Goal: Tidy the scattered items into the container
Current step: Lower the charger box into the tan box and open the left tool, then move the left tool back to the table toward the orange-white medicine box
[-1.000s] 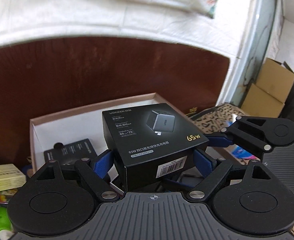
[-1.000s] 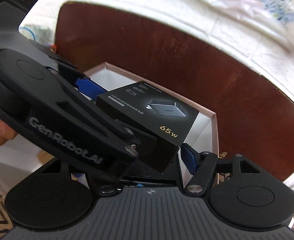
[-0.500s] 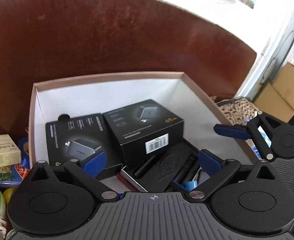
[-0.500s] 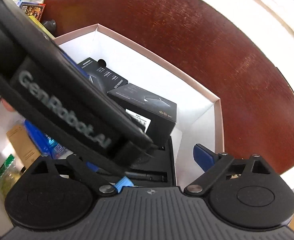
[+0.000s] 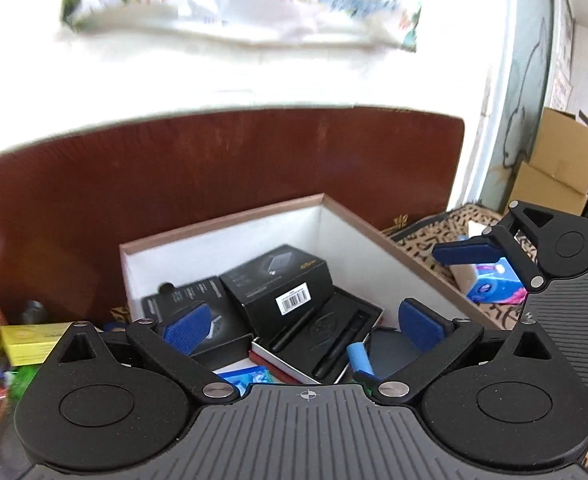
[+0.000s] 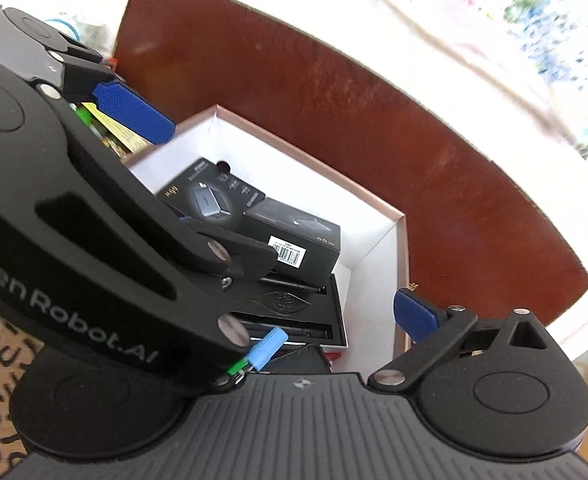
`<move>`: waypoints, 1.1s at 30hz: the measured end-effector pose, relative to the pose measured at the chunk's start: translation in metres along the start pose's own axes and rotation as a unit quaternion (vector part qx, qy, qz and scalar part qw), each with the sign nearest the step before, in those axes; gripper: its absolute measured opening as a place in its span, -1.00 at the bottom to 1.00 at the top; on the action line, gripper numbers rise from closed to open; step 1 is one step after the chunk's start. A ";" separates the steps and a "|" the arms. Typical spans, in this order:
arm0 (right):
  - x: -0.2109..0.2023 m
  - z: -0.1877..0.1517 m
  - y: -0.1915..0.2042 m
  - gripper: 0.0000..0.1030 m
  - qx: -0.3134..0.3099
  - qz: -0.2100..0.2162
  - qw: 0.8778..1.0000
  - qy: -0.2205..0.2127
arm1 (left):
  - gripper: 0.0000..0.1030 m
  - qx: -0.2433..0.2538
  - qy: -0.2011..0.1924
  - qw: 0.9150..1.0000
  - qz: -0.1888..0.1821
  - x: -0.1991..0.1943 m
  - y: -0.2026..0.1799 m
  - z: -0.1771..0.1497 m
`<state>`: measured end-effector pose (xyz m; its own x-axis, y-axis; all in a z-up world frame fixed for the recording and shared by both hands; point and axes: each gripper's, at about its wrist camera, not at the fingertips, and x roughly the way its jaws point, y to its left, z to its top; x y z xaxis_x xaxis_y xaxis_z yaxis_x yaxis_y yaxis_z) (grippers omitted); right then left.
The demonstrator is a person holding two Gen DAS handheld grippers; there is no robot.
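Note:
A white box with a brown rim (image 5: 374, 232) (image 6: 398, 216) stands against a dark red board. Inside lie a black 65W charger box with a barcode (image 5: 282, 284) (image 6: 294, 236), a second black charger box (image 5: 190, 300) (image 6: 210, 196) and an open black pen case (image 5: 326, 340) (image 6: 290, 304). My left gripper (image 5: 302, 328) is open and empty, held above the near side of the box; it crosses the right wrist view, one blue pad (image 6: 134, 110) showing. My right gripper is open and empty; only its right pad (image 6: 416, 316) shows there, and its left pad (image 5: 468, 250) in the left wrist view.
A yellow carton (image 5: 34, 340) and mixed packets lie left of the box. A blue tissue pack (image 5: 490, 284) sits on a leopard-print cloth (image 5: 426, 240) at the right. Cardboard boxes (image 5: 554, 160) stand at the far right. A small blue cylinder (image 6: 268, 344) lies at the box's near edge.
My left gripper opened and let the 65W charger box go into the white box. Both grippers have since pulled up and back from it.

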<state>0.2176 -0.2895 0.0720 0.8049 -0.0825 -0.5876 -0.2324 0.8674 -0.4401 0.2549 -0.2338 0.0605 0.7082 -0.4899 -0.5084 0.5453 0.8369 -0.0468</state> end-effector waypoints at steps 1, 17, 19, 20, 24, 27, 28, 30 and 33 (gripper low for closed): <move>-0.002 0.002 -0.002 0.96 0.001 -0.001 1.000 -0.004 | 1.00 0.005 -0.009 1.000 0.004 -0.010 -0.003 -0.002; -0.091 0.009 0.059 0.98 0.055 0.026 0.996 -0.068 | 1.00 -0.051 -0.039 0.997 0.042 -0.145 0.005 -0.057; -0.097 0.007 0.074 0.99 0.060 0.037 0.994 -0.079 | 1.00 -0.061 -0.042 0.996 0.047 -0.162 0.011 -0.071; -0.100 0.005 0.080 0.99 0.060 0.042 0.994 -0.084 | 1.00 -0.066 -0.043 0.996 0.048 -0.170 0.014 -0.078; -0.109 0.001 0.109 0.99 0.063 0.066 0.991 -0.098 | 1.00 -0.091 -0.042 0.993 0.060 -0.195 0.028 -0.108; -0.111 -0.001 0.133 0.99 0.067 0.085 0.990 -0.095 | 1.00 -0.110 -0.035 0.990 0.080 -0.209 0.037 -0.128; -0.110 -0.001 0.140 0.99 0.066 0.090 0.989 -0.092 | 1.00 -0.114 -0.033 0.989 0.089 -0.213 0.040 -0.134; -0.111 -0.002 0.154 0.99 0.066 0.099 0.989 -0.089 | 1.00 -0.120 -0.031 0.987 0.105 -0.222 0.045 -0.145; -0.115 -0.005 0.176 0.99 0.073 0.119 0.986 -0.085 | 1.00 -0.129 -0.032 0.984 0.118 -0.235 0.052 -0.162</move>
<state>0.0819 -0.1302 0.0587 0.8194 0.2055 -0.5351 -0.3551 0.9148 -0.1926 0.0440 -0.0357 0.0383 0.8332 -0.2814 -0.4760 0.2361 0.9594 -0.1539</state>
